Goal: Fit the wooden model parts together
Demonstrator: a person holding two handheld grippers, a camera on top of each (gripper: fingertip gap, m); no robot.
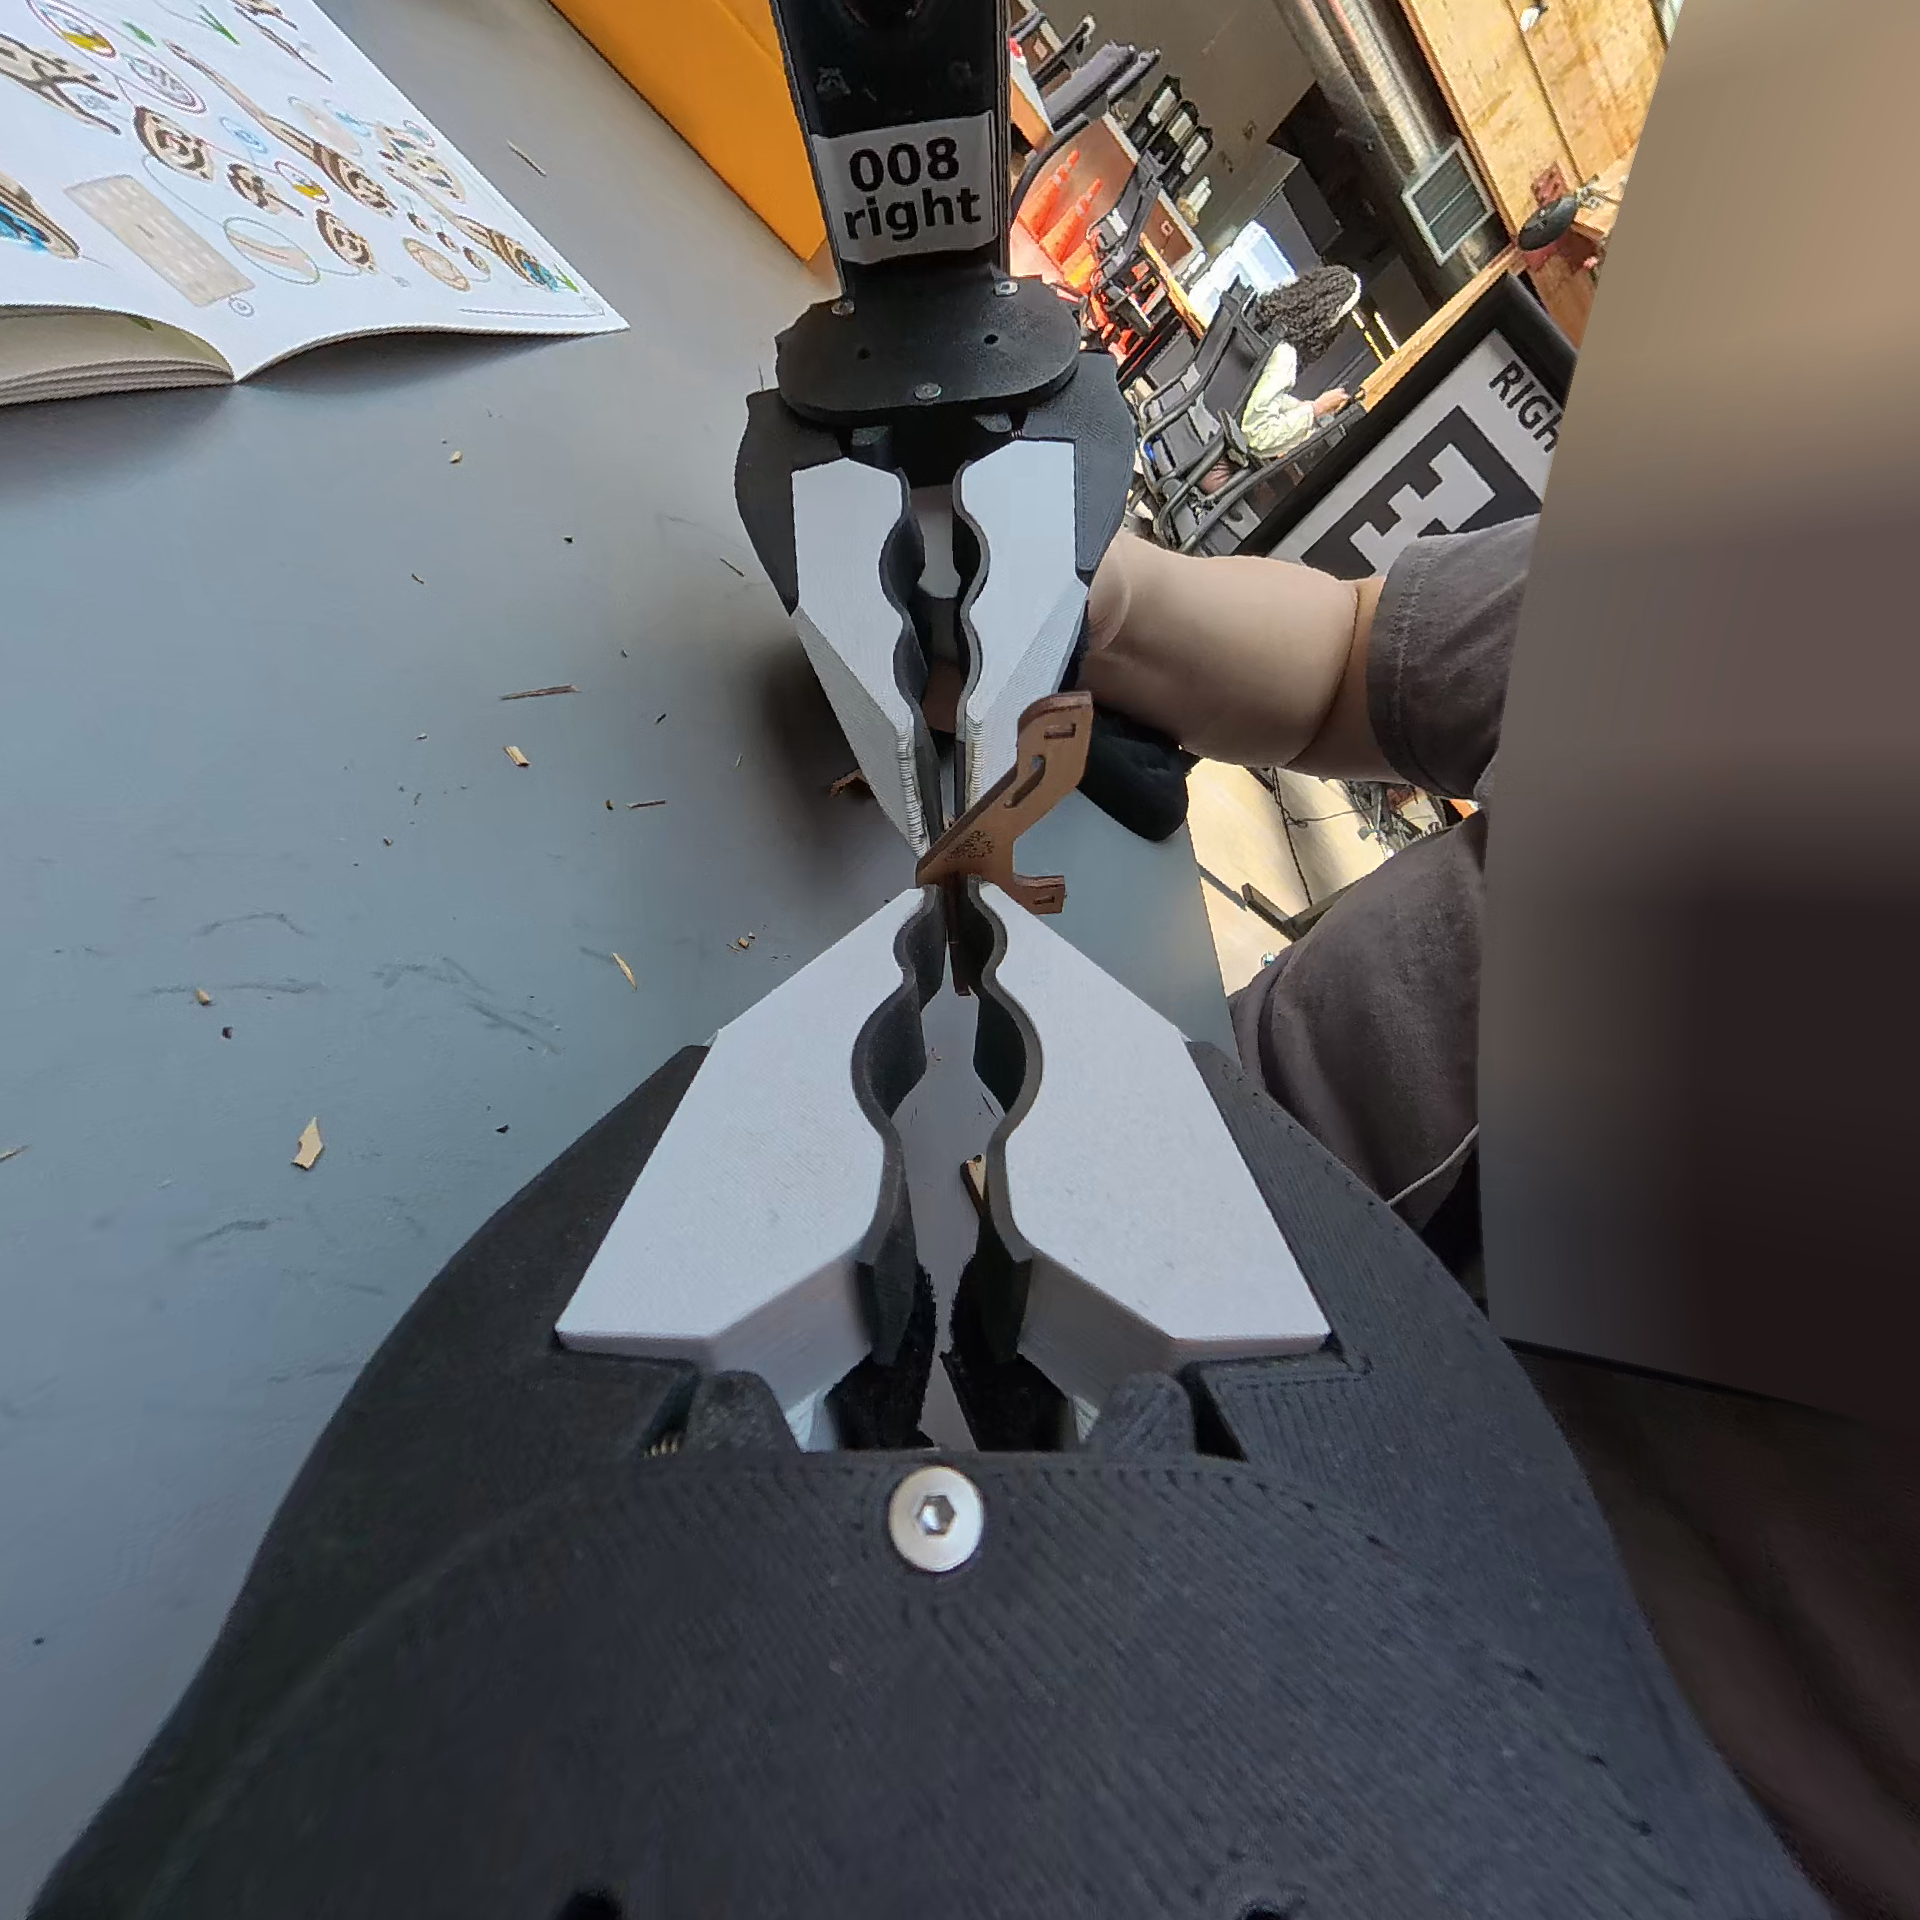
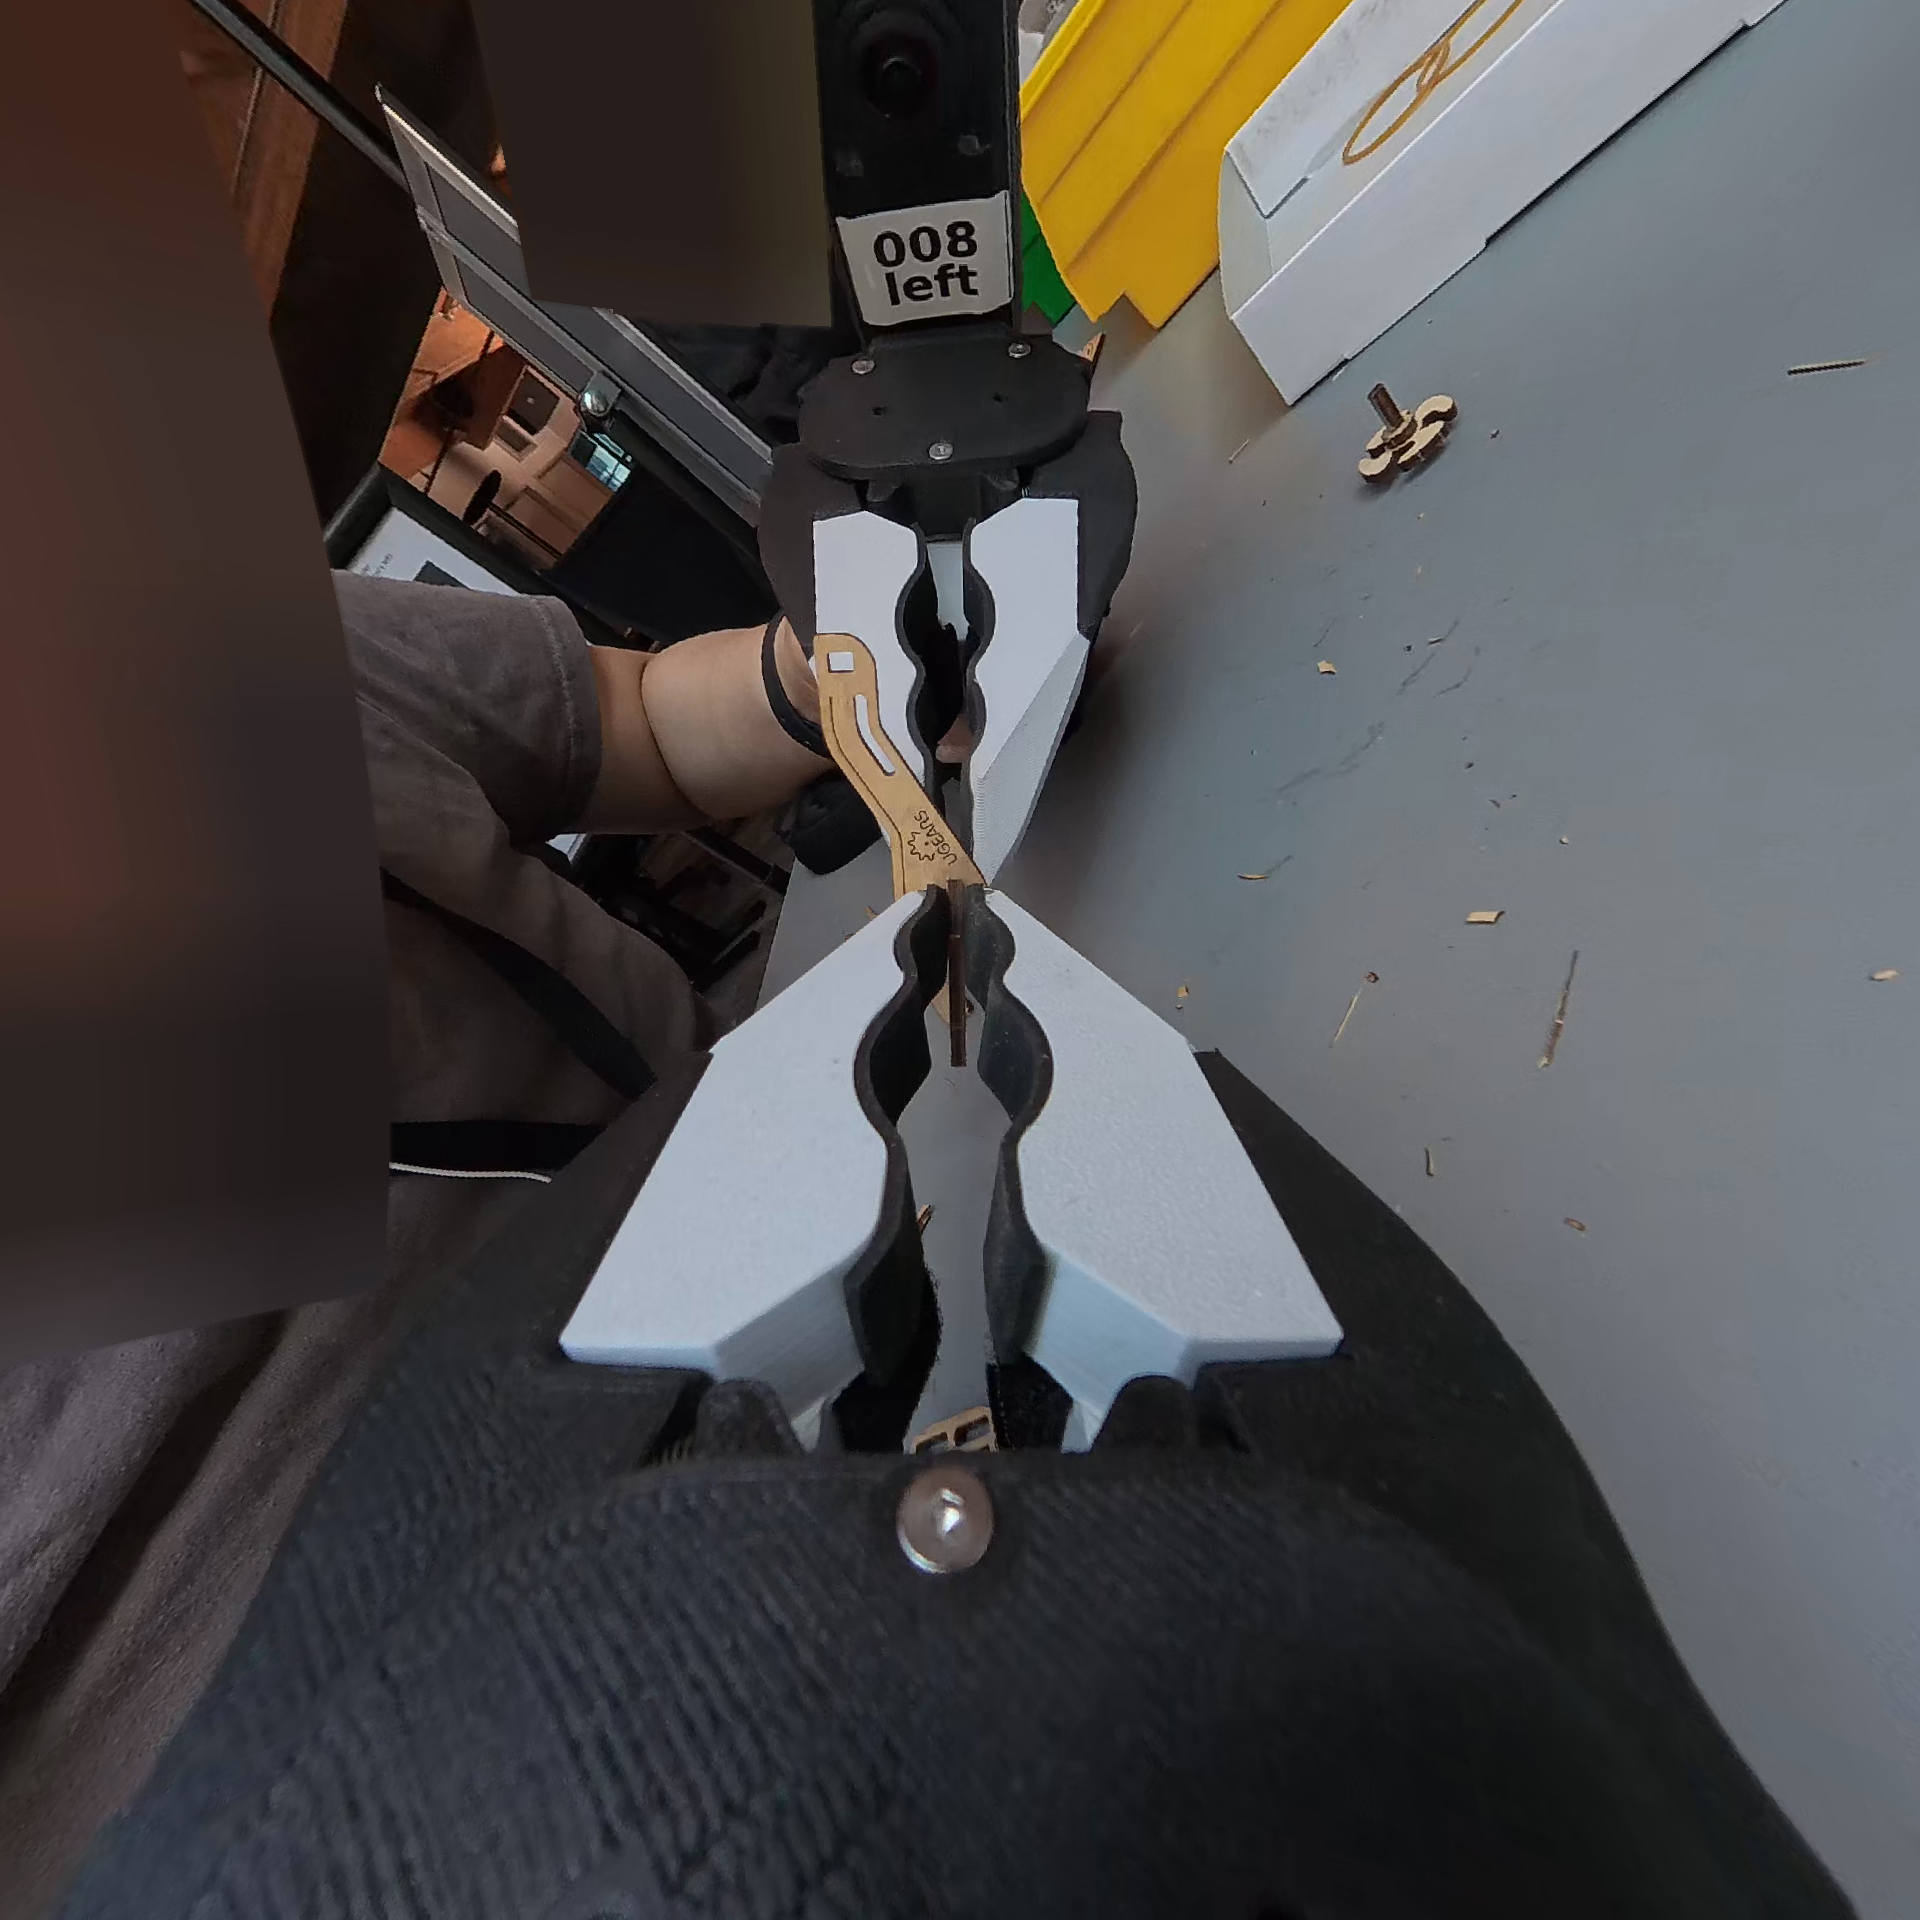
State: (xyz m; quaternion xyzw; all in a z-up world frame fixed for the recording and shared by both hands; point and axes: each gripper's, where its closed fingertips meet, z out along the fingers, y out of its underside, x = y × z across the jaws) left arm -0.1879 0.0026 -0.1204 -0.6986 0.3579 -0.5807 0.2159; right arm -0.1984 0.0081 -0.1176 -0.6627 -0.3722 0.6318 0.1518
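Observation:
My two grippers meet tip to tip above the grey table (image 1: 312,831). My left gripper (image 1: 951,906) is shut on a thin wooden part (image 1: 957,961) seen edge-on between its fingers. My right gripper (image 2: 956,902) is shut on a thin wooden part (image 2: 956,987), also seen edge-on. I cannot tell whether these are one part. A flat slotted wooden lever (image 1: 1023,795) crosses the thin part right where the tips meet and slants up and away. In the right wrist view the lever (image 2: 868,743) lies over the left gripper's finger. The right gripper (image 1: 940,821) and the left gripper (image 2: 961,878) each show in the other's view.
An open instruction booklet (image 1: 260,208) and an orange box (image 1: 727,114) lie at the far left. Yellow bins (image 2: 1164,156), a white box (image 2: 1455,177) and a small pegged wooden assembly (image 2: 1403,431) sit on the table (image 2: 1558,831). Wood chips are scattered. The holder's forearm (image 1: 1226,665) is beside the table edge. The tips of both grippers are at nearly the same place.

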